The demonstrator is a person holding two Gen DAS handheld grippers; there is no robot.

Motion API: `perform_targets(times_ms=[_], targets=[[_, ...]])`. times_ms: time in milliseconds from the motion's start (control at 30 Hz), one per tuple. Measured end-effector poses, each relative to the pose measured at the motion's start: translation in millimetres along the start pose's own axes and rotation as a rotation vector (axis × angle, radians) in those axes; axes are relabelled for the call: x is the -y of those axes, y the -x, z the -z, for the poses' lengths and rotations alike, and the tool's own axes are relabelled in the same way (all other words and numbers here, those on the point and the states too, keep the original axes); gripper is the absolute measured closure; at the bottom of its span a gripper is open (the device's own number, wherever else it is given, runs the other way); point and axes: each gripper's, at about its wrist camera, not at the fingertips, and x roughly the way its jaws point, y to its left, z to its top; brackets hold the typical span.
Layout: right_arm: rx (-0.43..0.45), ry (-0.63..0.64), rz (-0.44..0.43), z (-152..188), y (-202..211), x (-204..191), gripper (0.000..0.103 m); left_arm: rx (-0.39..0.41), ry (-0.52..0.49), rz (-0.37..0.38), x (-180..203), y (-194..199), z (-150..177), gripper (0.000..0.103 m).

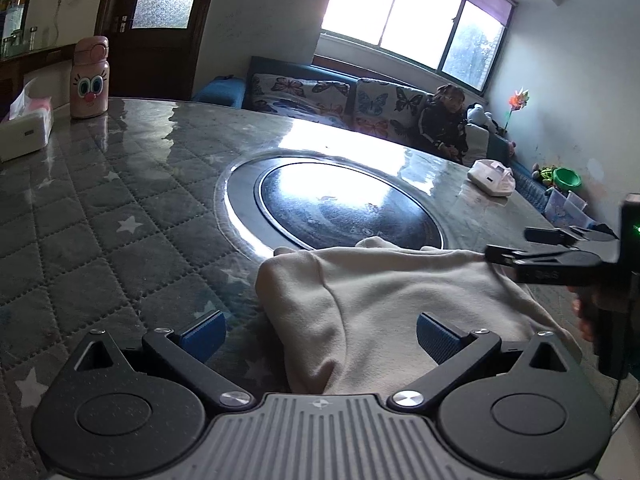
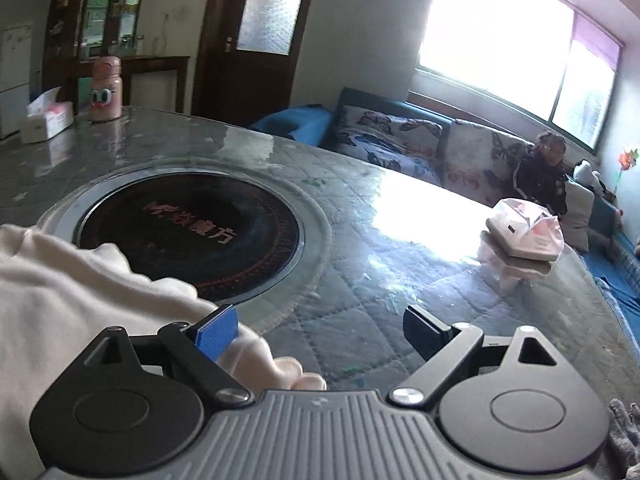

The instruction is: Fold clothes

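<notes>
A cream garment [image 1: 380,300] lies bunched on the grey quilted table [image 1: 100,220], just in front of the round cooktop. My left gripper [image 1: 320,334] is open, its blue pads [image 1: 204,332] wide apart over the garment's near left part, and they do not press on it. My right gripper [image 1: 516,244] comes in from the right at the garment's far right corner, jaws apart. In the right wrist view the right gripper [image 2: 320,330] stands open. The garment [image 2: 80,292] fills the left side there, and its edge passes under the left finger [image 2: 218,332].
A black round cooktop [image 1: 344,208] is set into the table's middle. A pink bottle [image 1: 89,80] and a tissue box [image 1: 24,132] stand at the far left, a white tissue pack [image 1: 494,178] at the far right. A person [image 1: 444,120] sits on the sofa behind.
</notes>
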Motion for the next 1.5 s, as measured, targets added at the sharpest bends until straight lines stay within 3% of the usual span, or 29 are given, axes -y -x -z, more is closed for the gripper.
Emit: perform_targets(times_ms=[233, 533, 867, 967, 1133, 1367, 1500], targets=[[-0.012, 0.009, 0.086, 13.9, 12.1, 13.7, 0.009, -0.009, -0.007, -0.025, 0.3, -0.5, 0.3, 0.0], [0.046, 0.073, 0.001, 24.5, 58.5, -3.6, 0.007, -0.026, 0.022, -0.05, -2.4, -1.1, -0.2, 0.0], [0.009, 0.076, 0.052, 45.0, 71.2, 0.6, 0.006, -0.045, -0.012, -0.098, 4.8, -1.3, -0.6, 0.0], [0.042, 0.099, 0.031, 38.8, 81.1, -6.3, 0.003, -0.05, -0.027, -0.121, 7.3, -3.1, -0.5, 0.0], [0.085, 0.135, -0.085, 31.4, 91.9, -32.2, 0.0, -0.066, -0.023, -0.146, 6.2, -4.2, 3.1, 0.0], [0.013, 0.2, -0.116, 48.5, 83.2, -53.0, 0.0, -0.066, -0.044, -0.179, 0.0, 3.1, 9.4, 0.0], [0.025, 0.22, -0.129, 43.3, 93.5, -53.9, 0.0, -0.064, -0.053, -0.187, -3.3, 8.1, 12.1, 0.0]])
